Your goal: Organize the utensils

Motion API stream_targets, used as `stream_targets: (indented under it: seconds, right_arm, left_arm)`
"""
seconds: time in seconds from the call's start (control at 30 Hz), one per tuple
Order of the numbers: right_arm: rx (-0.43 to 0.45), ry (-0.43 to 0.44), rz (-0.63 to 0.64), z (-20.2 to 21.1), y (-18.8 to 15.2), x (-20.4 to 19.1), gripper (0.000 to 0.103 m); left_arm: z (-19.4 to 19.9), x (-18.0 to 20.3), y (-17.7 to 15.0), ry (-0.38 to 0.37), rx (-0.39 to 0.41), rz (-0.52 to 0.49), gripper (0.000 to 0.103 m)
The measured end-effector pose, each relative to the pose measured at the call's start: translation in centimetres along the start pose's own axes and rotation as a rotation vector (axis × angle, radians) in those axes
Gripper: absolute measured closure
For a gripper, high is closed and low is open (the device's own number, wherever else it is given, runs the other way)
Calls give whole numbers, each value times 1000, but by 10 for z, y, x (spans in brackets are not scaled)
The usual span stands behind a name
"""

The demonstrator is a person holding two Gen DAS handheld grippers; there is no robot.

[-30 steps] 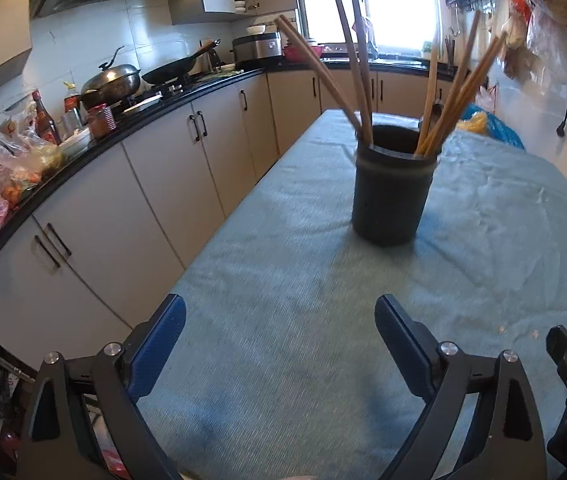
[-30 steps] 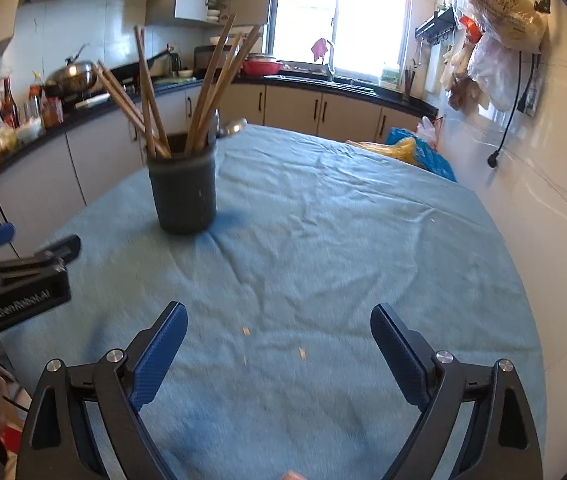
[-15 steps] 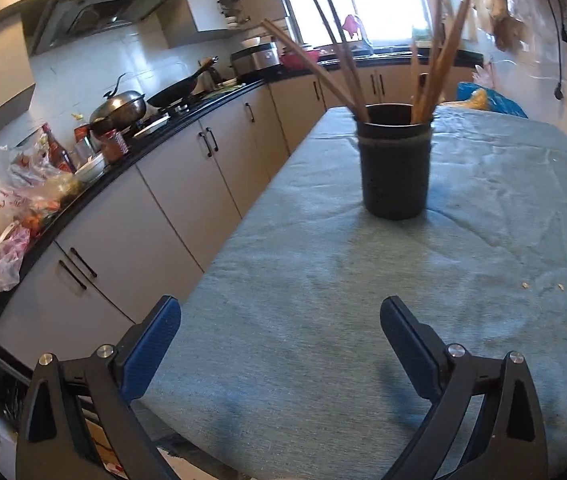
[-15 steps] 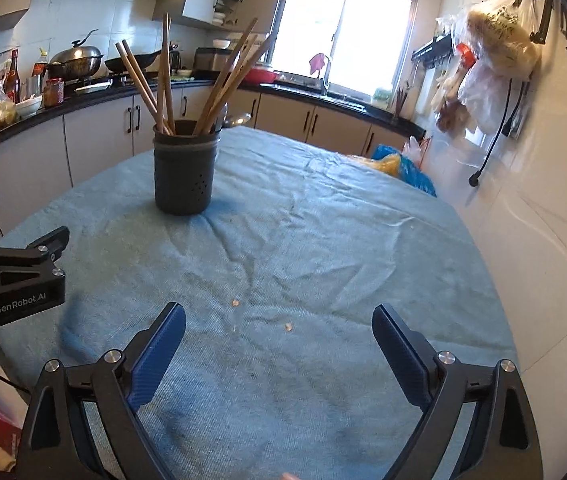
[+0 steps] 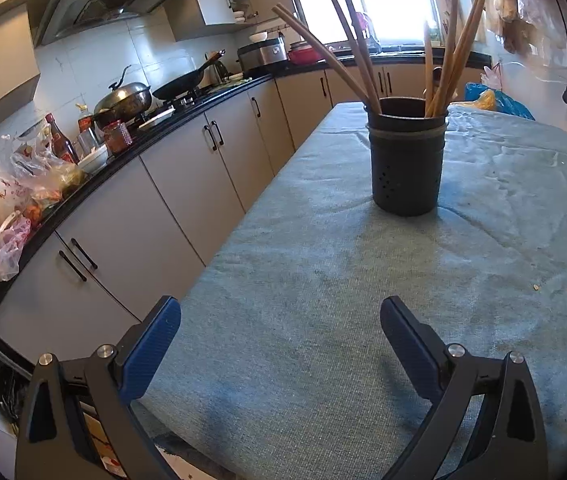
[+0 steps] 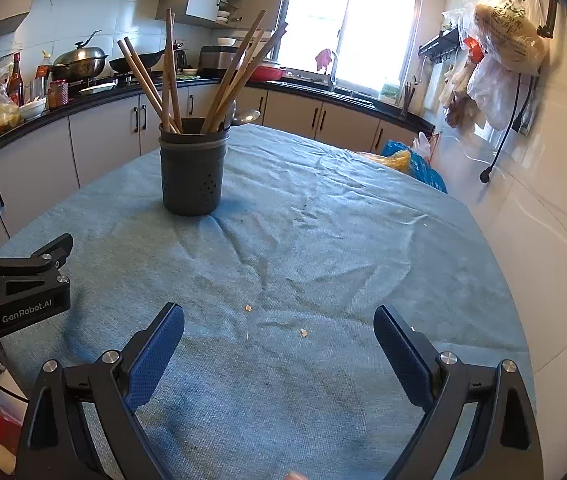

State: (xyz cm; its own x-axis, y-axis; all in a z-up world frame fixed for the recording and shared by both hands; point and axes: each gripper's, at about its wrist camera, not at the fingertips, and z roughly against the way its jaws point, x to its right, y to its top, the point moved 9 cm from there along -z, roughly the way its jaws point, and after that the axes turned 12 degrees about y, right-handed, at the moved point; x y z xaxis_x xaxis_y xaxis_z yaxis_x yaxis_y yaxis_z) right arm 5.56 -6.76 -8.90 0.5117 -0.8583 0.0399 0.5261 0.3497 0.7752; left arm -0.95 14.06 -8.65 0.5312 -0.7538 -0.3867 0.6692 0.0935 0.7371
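While no utensil lies loose anywhere ahead of either pair of jaws, judged near its end or at a pause: nothing visibly left to gather. Largest to smallest:

Table (image 6: 363, 216), draped in wrinkled blue-green cloth, spread beneath and ahead of both pairs of jaws; kitchen cabinets (image 5: 187, 184) off to the left of it.

Left gripper (image 5: 279, 344), jaws wide apart and empty, held low over the near edge of the table; seen also from the right wrist view at far left. Right gripper (image 6: 279, 344), jaws likewise wide apart, nothing between them, just beside the left one.

Holder (image 6: 193, 172), dark, cylindrical, perforated, upright on the cloth; well ahead of both pairs of jaws, ahead-right for the left pair, ahead-left for the right pair.

Chopsticks (image 6: 171, 80), wooden, standing in the holder and fanned outward above its rim. Spoon (image 6: 245, 117), metal, bowl showing at the rim on the far side; whether inside the holder or behind it cannot be told.

Crumbs (image 6: 248, 308), a few, on the cloth just ahead of the right jaws.
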Motion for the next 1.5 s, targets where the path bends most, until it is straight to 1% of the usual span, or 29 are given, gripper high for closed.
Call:
stream_targets:
  seconds: [0.37, 1.5]
  right_arm:
    - [-8, 6, -2, 1, -2, -1, 5]
    - [-44, 19, -5, -9, -8, -9, 5]
  left_arm:
    - [1, 7, -6, -15, -12, -13, 3]
    - [-3, 6, -9, -28, -25, -18, 3]
